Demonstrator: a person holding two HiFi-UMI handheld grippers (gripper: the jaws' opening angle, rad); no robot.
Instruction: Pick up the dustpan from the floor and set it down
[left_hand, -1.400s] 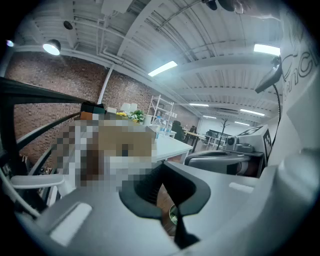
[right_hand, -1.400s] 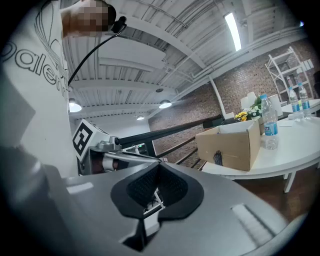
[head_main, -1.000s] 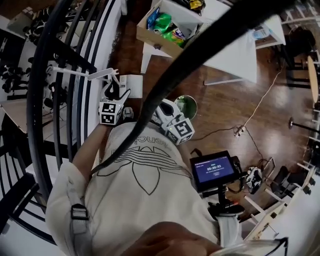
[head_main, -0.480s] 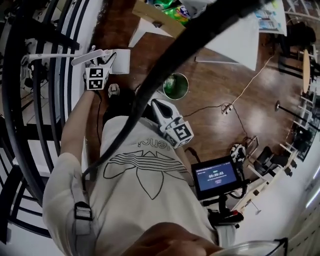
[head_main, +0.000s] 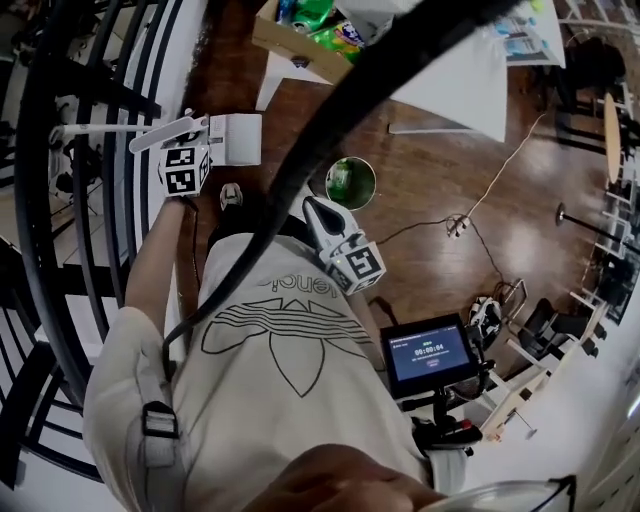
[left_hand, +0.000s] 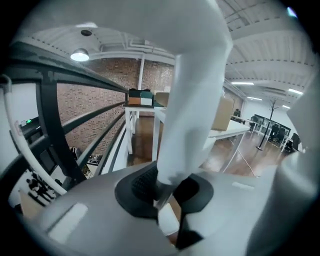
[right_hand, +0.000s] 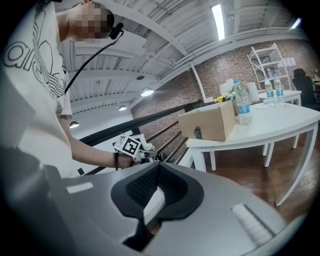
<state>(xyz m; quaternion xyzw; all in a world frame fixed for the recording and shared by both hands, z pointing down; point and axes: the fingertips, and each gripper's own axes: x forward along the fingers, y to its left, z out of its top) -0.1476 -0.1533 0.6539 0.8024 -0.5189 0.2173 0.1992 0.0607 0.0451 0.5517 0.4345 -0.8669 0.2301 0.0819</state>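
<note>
Left tongs (left_hand: 167, 192) are closing on the dustpan (head_main: 236, 138) handle, beside the railing (head_main: 120, 200). Gripped this far from the pan, it may swing or slip. Right tongs (right_hand: 159, 167) are closed, empty.

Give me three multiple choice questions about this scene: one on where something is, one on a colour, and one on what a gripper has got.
1. Where is the green bin?
A. on the wooden floor
B. on the white table
C. inside the cardboard box

2. What colour is the dustpan?
A. red
B. white
C. black

3. What is between the jaws of the left gripper?
A. a water bottle
B. nothing
C. the dustpan's handle

Answers:
1 A: the head view shows the bin standing on the brown boards, apart from the table.
2 B: the pan and its handle both show white in the head view.
3 C: the left gripper view shows its jaws closing with the white handle between them.
</note>
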